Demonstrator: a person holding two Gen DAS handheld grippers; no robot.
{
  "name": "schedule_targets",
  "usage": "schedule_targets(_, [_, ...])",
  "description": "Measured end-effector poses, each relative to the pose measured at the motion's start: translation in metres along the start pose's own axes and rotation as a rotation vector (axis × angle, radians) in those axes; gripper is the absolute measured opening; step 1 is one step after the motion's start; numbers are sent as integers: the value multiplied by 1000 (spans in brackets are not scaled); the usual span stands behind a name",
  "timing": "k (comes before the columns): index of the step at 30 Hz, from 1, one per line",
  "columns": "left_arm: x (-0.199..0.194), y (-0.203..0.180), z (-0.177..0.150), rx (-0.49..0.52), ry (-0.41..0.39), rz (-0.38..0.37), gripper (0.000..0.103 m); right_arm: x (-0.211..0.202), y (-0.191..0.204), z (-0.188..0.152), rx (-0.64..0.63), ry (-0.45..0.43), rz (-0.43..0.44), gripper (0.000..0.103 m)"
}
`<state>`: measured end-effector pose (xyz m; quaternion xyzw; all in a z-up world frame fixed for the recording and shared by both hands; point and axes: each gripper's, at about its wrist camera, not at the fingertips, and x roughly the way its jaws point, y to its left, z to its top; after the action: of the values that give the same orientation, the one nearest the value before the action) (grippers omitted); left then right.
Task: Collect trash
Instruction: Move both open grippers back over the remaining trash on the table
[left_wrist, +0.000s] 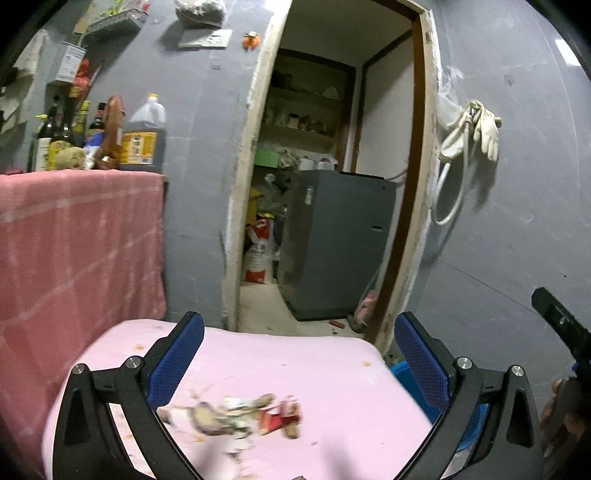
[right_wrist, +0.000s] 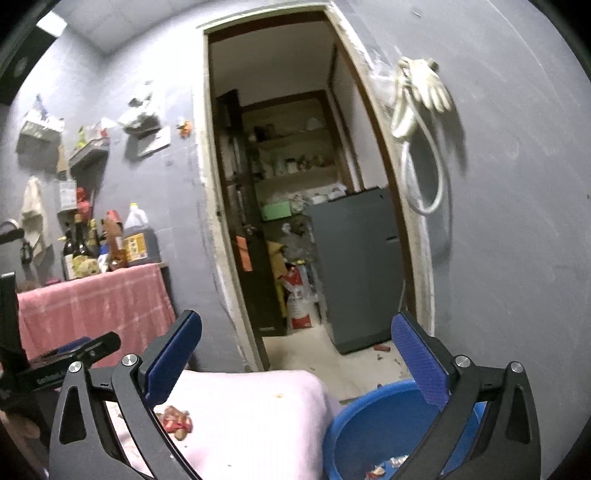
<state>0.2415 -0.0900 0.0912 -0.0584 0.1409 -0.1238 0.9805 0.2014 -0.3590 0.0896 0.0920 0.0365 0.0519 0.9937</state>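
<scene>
A: Left gripper (left_wrist: 299, 373) spread wide, empty. Trash pile (left_wrist: 236, 415) on pink tabletop (left_wrist: 332, 369), just below and between the pads, about 6 o'clock. Blurred; probably wrappers and shells.

B: Right gripper (right_wrist: 295, 373) likewise wide, holding nothing. Blue basin (right_wrist: 351, 417) at 5 o'clock, some scraps inside.

A: Pile's long axis runs 9 to 3. Left nearer; pile at 8 o'clock from right.
</scene>
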Motion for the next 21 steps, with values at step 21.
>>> schedule_targets(21, [-26,82,-26,-35,16,149,101,40,83,-32,-115,92,187,103])
